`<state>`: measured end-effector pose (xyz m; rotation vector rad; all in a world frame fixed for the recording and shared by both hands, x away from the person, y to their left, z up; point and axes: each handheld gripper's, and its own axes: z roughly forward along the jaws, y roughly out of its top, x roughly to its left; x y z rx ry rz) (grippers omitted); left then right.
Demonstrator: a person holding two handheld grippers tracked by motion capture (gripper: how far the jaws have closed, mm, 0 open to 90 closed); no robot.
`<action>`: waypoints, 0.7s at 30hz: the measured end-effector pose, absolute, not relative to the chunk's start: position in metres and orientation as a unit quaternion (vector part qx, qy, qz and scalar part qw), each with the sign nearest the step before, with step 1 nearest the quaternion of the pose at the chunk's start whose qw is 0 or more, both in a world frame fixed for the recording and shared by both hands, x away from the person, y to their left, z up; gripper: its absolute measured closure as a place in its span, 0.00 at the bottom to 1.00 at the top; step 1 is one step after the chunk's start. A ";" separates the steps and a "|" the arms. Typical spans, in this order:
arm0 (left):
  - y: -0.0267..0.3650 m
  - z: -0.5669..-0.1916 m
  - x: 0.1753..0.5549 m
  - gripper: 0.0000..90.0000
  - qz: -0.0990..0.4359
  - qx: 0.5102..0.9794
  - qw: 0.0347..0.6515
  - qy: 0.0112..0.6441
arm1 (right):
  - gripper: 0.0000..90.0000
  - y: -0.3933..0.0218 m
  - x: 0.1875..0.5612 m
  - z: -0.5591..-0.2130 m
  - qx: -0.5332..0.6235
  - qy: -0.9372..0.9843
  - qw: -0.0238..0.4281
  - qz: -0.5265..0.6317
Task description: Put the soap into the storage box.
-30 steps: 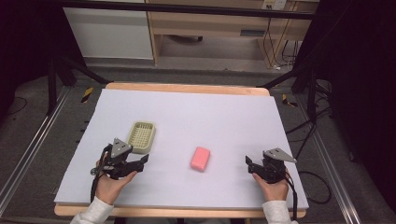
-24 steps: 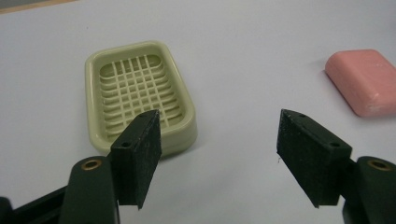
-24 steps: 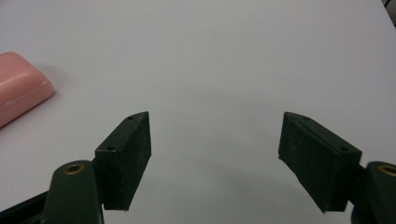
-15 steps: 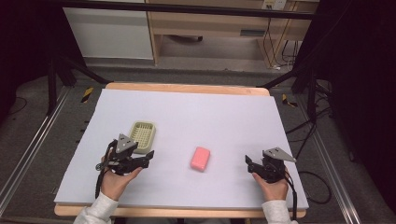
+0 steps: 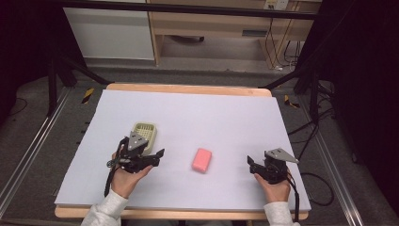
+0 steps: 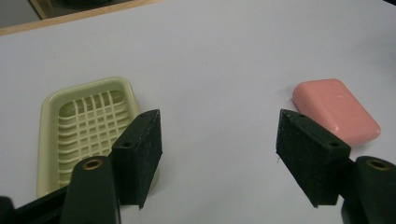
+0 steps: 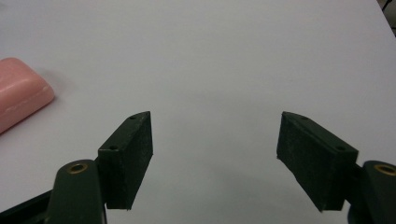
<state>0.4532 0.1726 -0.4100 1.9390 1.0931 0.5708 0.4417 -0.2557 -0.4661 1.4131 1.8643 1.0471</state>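
Observation:
A pink soap bar point(image 5: 202, 159) lies on the white table top point(image 5: 211, 117), near the front middle. A pale yellow soap dish point(image 5: 145, 134) with a slotted grid floor sits to its left. My left gripper point(image 5: 153, 157) is open just in front of the dish, with nothing between its jaws. In the left gripper view point(image 6: 219, 158) the dish point(image 6: 86, 126) is at the left and the soap point(image 6: 336, 111) at the right, beyond the jaws. My right gripper point(image 5: 251, 165) is open near the front right. Its own view point(image 7: 215, 158) has the soap point(image 7: 21, 98) at the far left.
The table has a wooden rim point(image 5: 188, 88) along the far edge. Behind it stand a wooden cabinet point(image 5: 211, 28) and black frame legs point(image 5: 70, 66). Cables point(image 5: 315, 183) hang off the right side.
My left gripper has moved to the right and a little forward, from the front left of the dish to just in front of it. The right gripper has stayed still.

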 end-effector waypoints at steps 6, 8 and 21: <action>0.161 -0.408 0.456 0.34 0.221 0.775 0.410 0.426 | 0.31 -0.256 0.442 -0.466 0.529 0.696 0.285 0.392; 0.157 -0.407 0.457 0.34 0.220 0.778 0.409 0.424 | 0.31 -0.256 0.442 -0.466 0.529 0.697 0.286 0.392; 0.138 -0.405 0.462 0.34 0.222 0.782 0.413 0.412 | 0.31 -0.256 0.443 -0.466 0.527 0.699 0.285 0.390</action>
